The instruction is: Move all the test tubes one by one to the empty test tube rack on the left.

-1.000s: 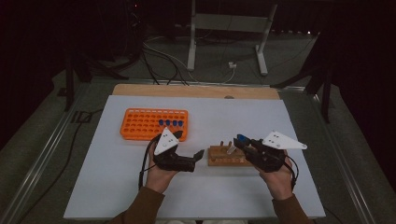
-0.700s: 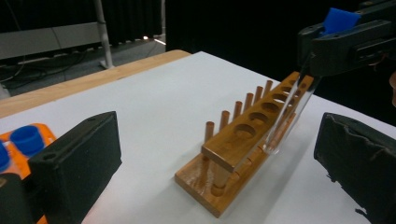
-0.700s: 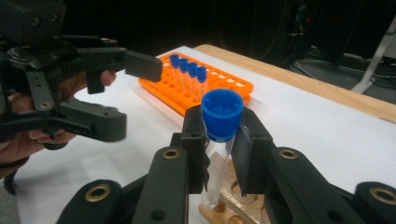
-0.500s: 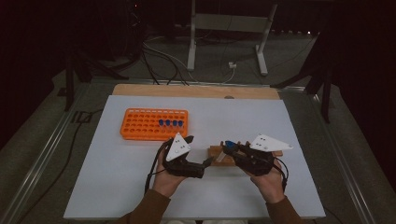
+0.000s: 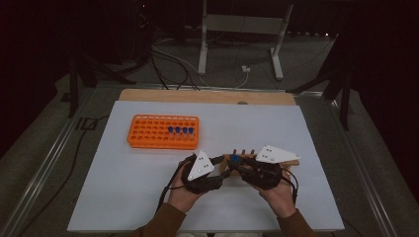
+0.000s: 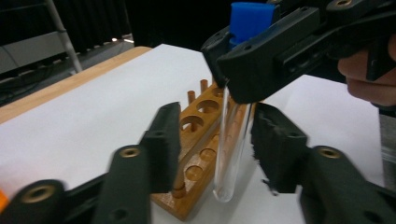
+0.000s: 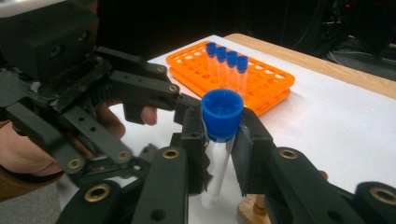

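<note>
White tabletop (image 5: 148, 197): right gripper (image 7: 219, 149) clamps a clear blue-capped test tube (image 7: 219, 140) upright beside a wooden rack (image 6: 196, 140). Left gripper (image 6: 215, 149), jaws closing, straddles its lower end without touching.

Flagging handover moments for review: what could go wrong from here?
1. The right gripper grips the tube just under its blue cap; the left gripper, whose fingers have just been closing, flanks the glass lower down without clear contact. Uneven closing could tilt or crack it.
2. The tube's tip hangs beside the wooden rack and might knock it.
</note>
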The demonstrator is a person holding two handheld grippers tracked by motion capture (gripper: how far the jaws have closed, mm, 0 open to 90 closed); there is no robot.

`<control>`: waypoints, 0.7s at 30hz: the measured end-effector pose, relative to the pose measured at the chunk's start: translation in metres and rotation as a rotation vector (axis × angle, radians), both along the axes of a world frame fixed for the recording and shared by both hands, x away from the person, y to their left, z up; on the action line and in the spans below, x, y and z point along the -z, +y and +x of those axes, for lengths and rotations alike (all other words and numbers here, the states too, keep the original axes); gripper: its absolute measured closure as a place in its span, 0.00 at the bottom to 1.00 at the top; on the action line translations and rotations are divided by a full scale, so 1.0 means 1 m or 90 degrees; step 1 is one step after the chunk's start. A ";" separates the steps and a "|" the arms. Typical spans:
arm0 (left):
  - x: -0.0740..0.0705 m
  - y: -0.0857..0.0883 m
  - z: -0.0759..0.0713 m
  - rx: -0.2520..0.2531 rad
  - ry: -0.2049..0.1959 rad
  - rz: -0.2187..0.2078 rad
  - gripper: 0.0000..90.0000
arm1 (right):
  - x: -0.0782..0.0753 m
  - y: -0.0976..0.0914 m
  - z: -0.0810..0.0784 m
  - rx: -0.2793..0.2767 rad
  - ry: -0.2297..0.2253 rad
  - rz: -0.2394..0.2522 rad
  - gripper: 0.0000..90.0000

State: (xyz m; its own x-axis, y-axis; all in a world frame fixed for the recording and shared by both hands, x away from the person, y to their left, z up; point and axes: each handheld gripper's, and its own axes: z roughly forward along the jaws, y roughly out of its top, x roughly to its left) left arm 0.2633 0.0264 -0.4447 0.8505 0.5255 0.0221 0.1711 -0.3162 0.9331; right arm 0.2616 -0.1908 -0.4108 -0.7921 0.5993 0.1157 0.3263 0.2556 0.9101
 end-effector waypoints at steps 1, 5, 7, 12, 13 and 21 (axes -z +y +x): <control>0.000 0.000 0.000 0.003 0.002 0.000 0.66 | 0.000 0.001 0.000 -0.001 -0.001 -0.002 0.85; 0.001 0.000 0.000 0.021 0.008 0.000 0.76 | 0.001 0.002 0.000 -0.003 0.001 -0.005 0.85; 0.001 -0.001 0.000 0.026 0.009 0.001 0.81 | 0.002 0.003 0.000 -0.004 0.002 -0.005 0.85; 0.002 -0.002 0.000 0.036 0.012 0.001 0.86 | 0.003 0.003 0.000 -0.005 0.007 -0.006 0.85; 0.002 -0.002 0.000 0.036 0.013 0.000 0.87 | 0.003 0.002 0.001 -0.005 0.007 -0.005 0.85; 0.005 0.004 0.004 0.019 0.025 -0.010 0.87 | 0.002 -0.001 0.003 -0.010 0.013 0.018 0.59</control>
State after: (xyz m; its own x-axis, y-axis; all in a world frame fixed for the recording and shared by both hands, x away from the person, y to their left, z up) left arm 0.2676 0.0307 -0.4495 0.8657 0.5001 -0.0195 0.1982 -0.3067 0.9309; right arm 0.2648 -0.1920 -0.4132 -0.7991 0.5826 0.1484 0.3404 0.2350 0.9105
